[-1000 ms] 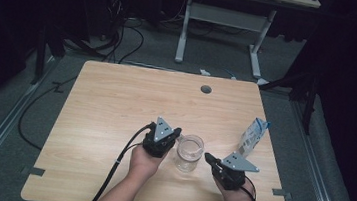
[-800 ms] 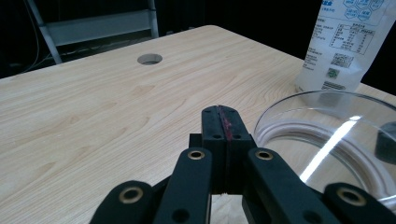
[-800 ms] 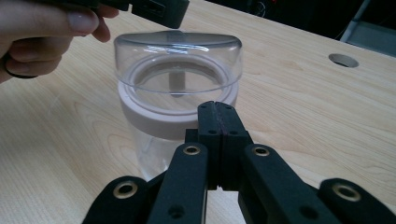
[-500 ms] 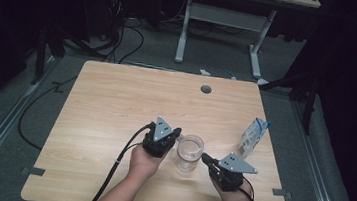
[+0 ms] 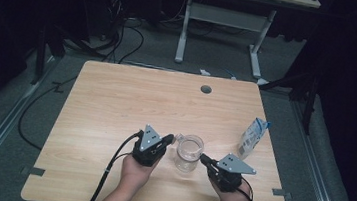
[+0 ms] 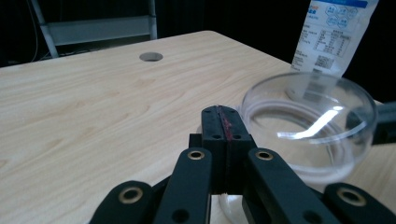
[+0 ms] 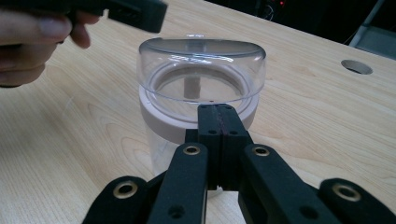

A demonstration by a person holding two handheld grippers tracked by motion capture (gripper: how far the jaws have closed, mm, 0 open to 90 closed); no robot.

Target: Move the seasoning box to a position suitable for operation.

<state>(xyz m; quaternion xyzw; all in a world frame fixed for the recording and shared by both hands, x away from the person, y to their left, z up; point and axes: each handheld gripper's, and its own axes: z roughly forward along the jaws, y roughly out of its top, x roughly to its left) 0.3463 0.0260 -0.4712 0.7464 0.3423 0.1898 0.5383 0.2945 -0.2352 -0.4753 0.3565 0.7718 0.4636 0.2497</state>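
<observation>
I count one wooden table with one round cable hole at twelve o'clock. On it I see one clear plastic jar at centre, one carton at three o'clock, and my two grippers: left gripper, right gripper.

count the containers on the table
2: a clear jar stands near the front edge between the two grippers, and a milk carton stands upright close to the right edge. Nothing seems hidden.
</observation>
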